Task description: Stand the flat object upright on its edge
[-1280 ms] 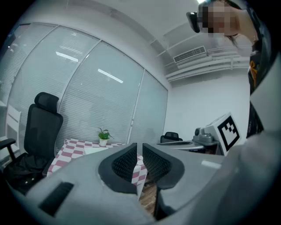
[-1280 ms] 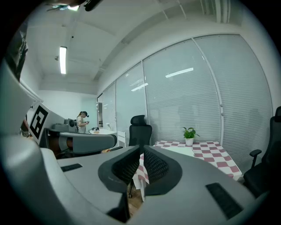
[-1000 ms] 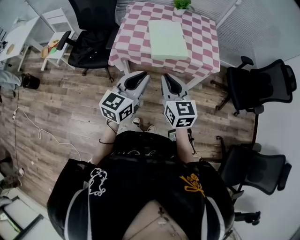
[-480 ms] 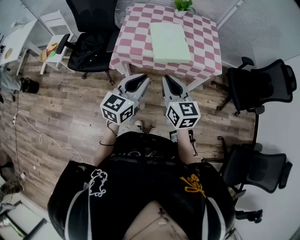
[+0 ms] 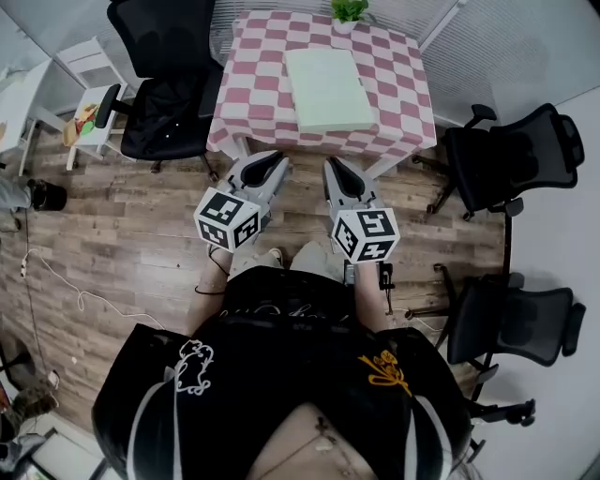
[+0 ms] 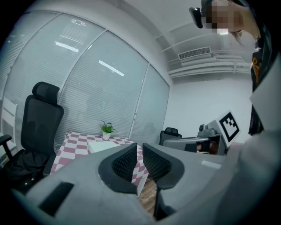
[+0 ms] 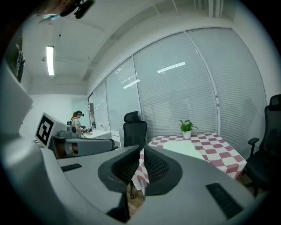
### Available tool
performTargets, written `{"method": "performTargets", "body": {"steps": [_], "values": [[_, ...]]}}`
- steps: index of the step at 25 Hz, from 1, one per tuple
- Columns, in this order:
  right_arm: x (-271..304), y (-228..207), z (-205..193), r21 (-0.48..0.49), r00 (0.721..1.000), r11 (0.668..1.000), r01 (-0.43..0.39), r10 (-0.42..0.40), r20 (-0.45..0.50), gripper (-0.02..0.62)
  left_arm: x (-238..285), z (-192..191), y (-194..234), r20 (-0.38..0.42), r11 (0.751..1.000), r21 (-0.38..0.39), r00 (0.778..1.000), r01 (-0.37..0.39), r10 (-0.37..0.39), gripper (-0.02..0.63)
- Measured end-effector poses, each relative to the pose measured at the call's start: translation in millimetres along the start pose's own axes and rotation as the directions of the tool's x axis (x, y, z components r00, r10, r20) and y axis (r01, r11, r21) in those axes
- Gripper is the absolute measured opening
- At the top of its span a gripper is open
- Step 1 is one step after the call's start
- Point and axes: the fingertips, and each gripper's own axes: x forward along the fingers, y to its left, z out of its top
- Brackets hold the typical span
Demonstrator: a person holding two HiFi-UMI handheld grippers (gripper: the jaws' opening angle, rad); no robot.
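The flat object (image 5: 328, 89) is a pale green slab that lies flat on the table with the pink-and-white checked cloth (image 5: 262, 84). It also shows in the left gripper view as a pale slab (image 6: 105, 146) and in the right gripper view (image 7: 186, 147). My left gripper (image 5: 267, 164) and right gripper (image 5: 336, 171) hang side by side over the wooden floor, just short of the table's near edge. Both are shut with nothing between the jaws, as the left gripper (image 6: 139, 147) and right gripper (image 7: 141, 151) show in their own views.
A small potted plant (image 5: 349, 11) stands at the table's far edge. Black office chairs stand at the table's left (image 5: 164, 103), at its right (image 5: 511, 155) and nearer on the right (image 5: 511, 319). A small white side table (image 5: 89, 112) is far left. A person (image 7: 78, 121) works in the background.
The view has shifted a little and the table now sits slightly nearer to the grippers. One leg has come forward beneath them. Both grippers stay shut and empty.
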Motion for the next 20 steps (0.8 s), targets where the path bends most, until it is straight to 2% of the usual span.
{"method": "performTargets", "body": {"steps": [4,9,14,20], "values": [[6,-11,-6,0.006,1.000,1.000,0.016,-0.016,-0.025,0.034,14,-4,12,-0.006,0.999,-0.037,1.000,0.002,-0.002,0.034],[18,-45,-8,0.022,0.999,0.999,0.031,-0.030,-0.040,0.034,43,-8,24,-0.023,0.998,-0.053,1.000,-0.016,0.014,0.035],[46,-98,-3,0.034,0.999,0.999,0.021,-0.019,-0.040,0.034,80,-11,44,-0.047,0.996,-0.054,0.996,-0.072,0.070,0.034],[84,-169,15,0.010,0.998,1.000,-0.006,0.007,-0.056,0.034,145,6,65,-0.054,0.990,-0.037,0.989,-0.138,0.136,0.035]]}}
